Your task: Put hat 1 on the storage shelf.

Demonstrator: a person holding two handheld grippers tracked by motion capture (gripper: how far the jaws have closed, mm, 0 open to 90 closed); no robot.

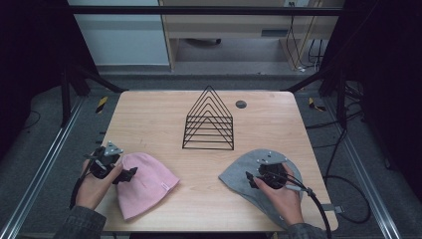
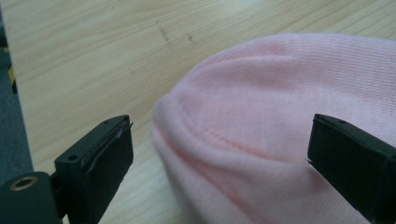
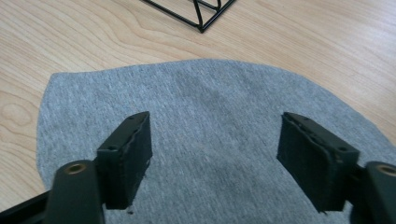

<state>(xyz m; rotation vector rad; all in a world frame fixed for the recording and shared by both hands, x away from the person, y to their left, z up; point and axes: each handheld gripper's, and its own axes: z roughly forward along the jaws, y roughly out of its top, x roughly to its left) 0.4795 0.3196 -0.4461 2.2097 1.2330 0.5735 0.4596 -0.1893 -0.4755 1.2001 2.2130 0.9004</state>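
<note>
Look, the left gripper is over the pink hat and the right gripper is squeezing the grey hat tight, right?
Not quite. The right gripper is open over the grey hat, not squeezing it; the right gripper view shows its fingers spread apart. The left gripper is over the pink hat.

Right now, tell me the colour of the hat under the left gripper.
Pale pink hat, clearest in the left gripper view.

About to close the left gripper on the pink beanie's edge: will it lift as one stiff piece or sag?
Probably sag: the pink beanie is soft knit, already bunched into folds between the open left gripper's fingers. It looks light, so it may slide on the smooth table if pushed. One pinched edge would likely leave the rest hanging.
</note>
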